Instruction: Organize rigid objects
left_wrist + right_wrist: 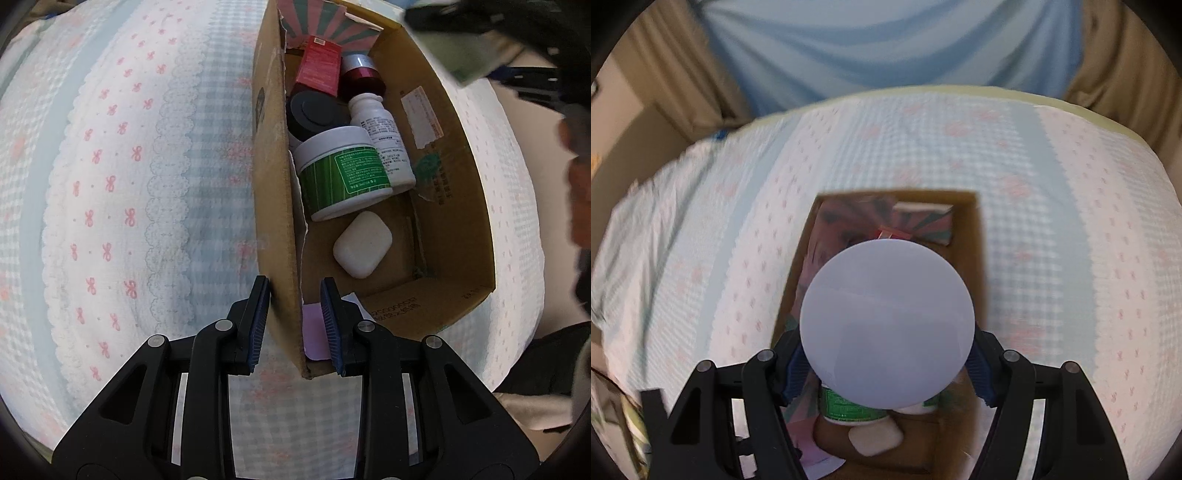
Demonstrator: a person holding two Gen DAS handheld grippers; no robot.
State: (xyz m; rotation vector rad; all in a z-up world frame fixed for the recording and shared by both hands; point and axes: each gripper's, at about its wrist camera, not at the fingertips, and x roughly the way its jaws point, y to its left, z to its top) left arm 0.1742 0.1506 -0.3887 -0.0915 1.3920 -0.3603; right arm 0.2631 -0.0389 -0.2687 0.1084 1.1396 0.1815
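Observation:
A cardboard box [458, 206] lies on the bed and holds a green-labelled white jar [341, 173], a white bottle [382, 129], a black-lidded jar [314, 110], a red box [319, 66], a dark red jar [362, 77] and a white earbud case [362, 243]. My left gripper [295, 325] is shut on the box's left wall [275, 184]. My right gripper [886, 369] is shut on a round pale lilac container [886, 325], held above the box [975, 236]. The green jar [849, 406] and the earbud case [875, 437] show below it.
The bed cover [129, 203] is white and blue with pink bows and spreads to all sides of the box. A blue curtain [886, 48] hangs beyond the bed's far edge. A person's dark sleeve [576, 184] is at the right.

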